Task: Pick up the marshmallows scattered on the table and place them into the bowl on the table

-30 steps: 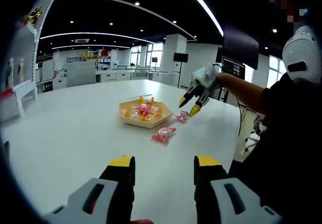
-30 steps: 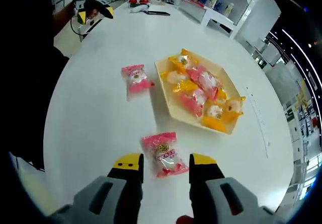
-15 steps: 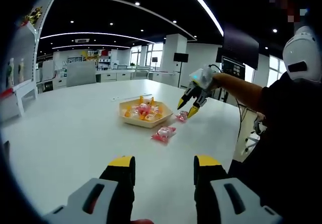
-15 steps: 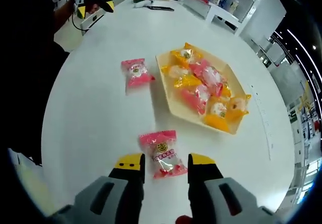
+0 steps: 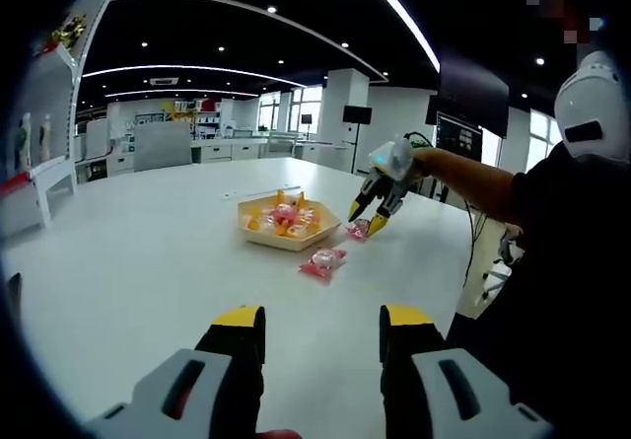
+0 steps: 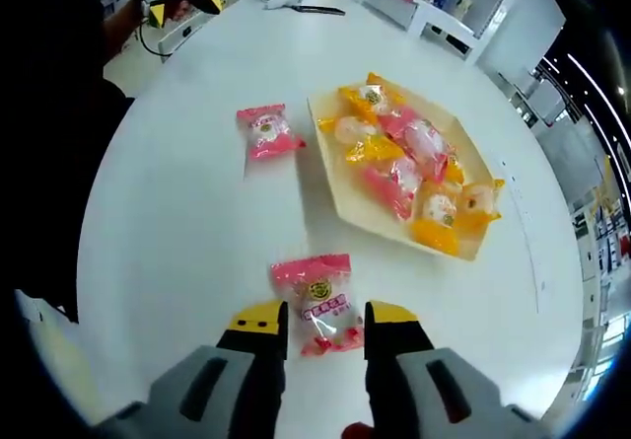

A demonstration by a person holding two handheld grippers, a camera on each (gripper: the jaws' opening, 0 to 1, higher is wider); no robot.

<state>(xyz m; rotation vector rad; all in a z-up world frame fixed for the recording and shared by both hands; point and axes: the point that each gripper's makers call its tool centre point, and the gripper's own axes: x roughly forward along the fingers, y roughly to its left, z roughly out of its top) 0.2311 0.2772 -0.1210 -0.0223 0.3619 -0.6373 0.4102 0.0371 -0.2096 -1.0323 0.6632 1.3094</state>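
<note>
lying between spread right fingers (image 6: 321,315): pink marshmallow (image 6: 317,302); left fingers (image 5: 321,319) spread, empty.

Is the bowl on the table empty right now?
No, the right gripper view shows the bowl holding several pink and orange wrapped marshmallows, while two more pink packets lie on the table outside it.

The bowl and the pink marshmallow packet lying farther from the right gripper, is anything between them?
Nothing: bare table separates the bowl from that packet in the right gripper view.
</note>
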